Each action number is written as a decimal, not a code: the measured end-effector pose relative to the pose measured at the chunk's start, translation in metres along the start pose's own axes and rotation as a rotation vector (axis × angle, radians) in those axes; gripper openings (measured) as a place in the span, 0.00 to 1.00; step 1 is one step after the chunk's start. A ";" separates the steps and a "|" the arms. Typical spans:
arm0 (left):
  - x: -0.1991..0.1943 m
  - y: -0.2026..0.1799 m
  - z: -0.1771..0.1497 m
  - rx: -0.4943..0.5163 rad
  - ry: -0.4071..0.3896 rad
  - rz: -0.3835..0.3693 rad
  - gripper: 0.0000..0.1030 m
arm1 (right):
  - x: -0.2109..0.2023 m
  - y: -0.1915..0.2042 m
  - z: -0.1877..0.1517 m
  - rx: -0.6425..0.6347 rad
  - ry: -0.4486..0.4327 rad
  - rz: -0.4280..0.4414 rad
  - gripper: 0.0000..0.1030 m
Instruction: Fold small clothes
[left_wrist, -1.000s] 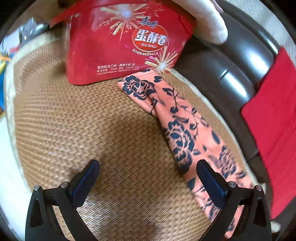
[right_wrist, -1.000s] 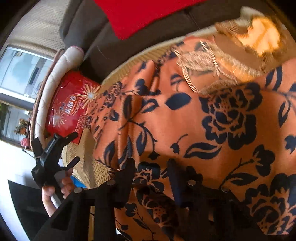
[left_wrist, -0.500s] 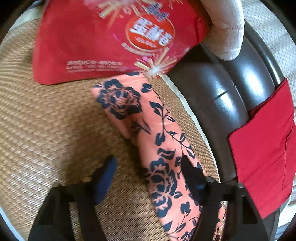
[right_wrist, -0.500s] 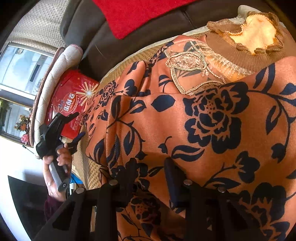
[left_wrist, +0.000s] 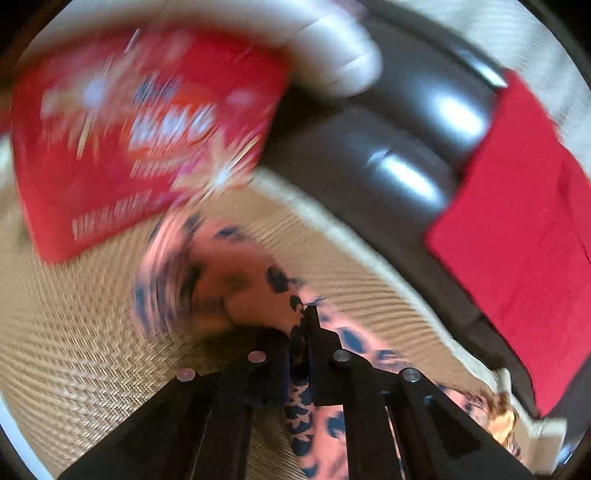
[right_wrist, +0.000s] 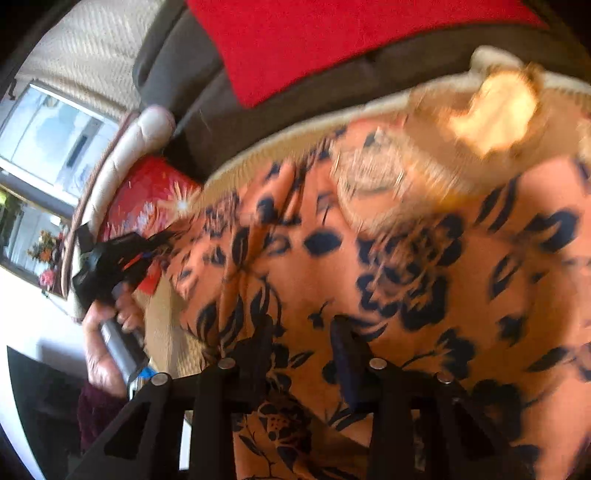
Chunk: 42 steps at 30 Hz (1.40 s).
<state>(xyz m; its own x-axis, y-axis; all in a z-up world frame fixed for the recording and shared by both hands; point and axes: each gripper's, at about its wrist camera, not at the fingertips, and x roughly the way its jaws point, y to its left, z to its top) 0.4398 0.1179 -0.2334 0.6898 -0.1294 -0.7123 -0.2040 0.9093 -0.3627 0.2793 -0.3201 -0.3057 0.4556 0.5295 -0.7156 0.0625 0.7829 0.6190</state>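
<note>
An orange garment with dark blue flowers (right_wrist: 406, 277) lies spread on a woven mat (left_wrist: 74, 332). Its brown ribbed collar (right_wrist: 495, 110) is at the upper right. My left gripper (left_wrist: 303, 332) is shut on the garment's sleeve (left_wrist: 236, 280), which is lifted and blurred by motion. In the right wrist view the left gripper (right_wrist: 162, 238) shows at the garment's far left end, held by a hand (right_wrist: 103, 350). My right gripper (right_wrist: 301, 343) has a raised fold of the garment's body pinched between its pads, with its jaws opening slightly.
A red egg-roll bag (left_wrist: 140, 129) leans at the mat's far end against a white padded armrest (left_wrist: 332, 55). A dark brown sofa back (left_wrist: 388, 147) runs along the mat's edge, with a red cushion (left_wrist: 517, 221) on it. A window (right_wrist: 55, 140) is at the left.
My left gripper went from wide open over the mat to straddling the sleeve, then shut on it and lifted it. My right gripper rose a little with its fold.
</note>
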 end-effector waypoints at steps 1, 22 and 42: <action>-0.011 -0.012 0.000 0.034 -0.022 -0.015 0.06 | -0.010 -0.002 0.003 0.010 -0.033 -0.008 0.37; -0.109 -0.219 -0.188 0.809 0.109 -0.409 0.64 | -0.194 -0.112 0.012 0.330 -0.490 -0.098 0.72; -0.003 -0.141 -0.164 0.621 0.243 0.069 0.75 | -0.163 -0.118 0.014 0.493 -0.277 -0.093 0.72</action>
<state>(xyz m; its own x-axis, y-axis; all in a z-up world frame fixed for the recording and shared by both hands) 0.3522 -0.0753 -0.2786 0.4989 -0.0822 -0.8628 0.2461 0.9679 0.0501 0.2102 -0.5033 -0.2568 0.6402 0.3082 -0.7036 0.4900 0.5415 0.6831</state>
